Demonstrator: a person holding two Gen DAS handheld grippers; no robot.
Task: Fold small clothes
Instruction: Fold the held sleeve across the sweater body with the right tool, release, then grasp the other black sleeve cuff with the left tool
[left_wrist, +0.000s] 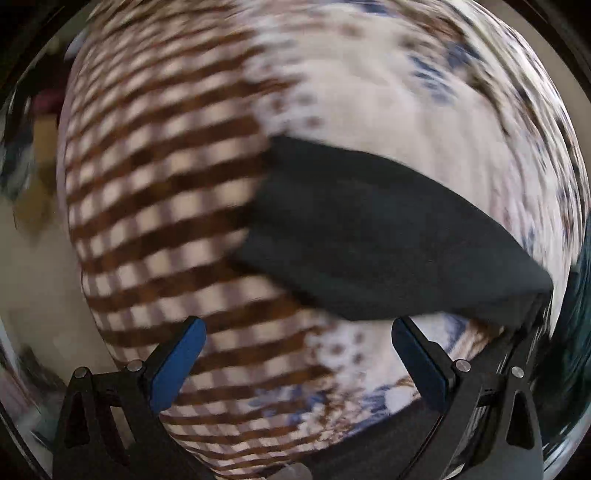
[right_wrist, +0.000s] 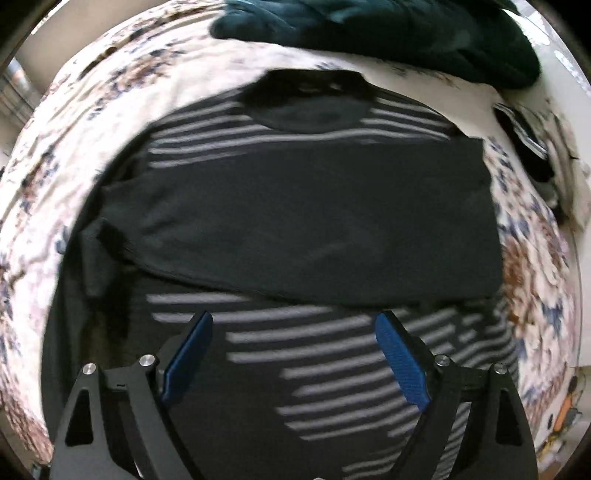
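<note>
The dark long-sleeved top (right_wrist: 295, 221) lies flat on the floral bedspread (right_wrist: 92, 92), neckline at the far side, one sleeve drawn across the chest — likely a sleeve fold already laid, so the body can be doubled over next. The right gripper (right_wrist: 293, 354) hangs over the near hem, jaws spread, holding nothing. The left gripper (left_wrist: 299, 362) is also spread and empty — a dark sleeve (left_wrist: 369, 236) just beyond it, to the right.
</note>
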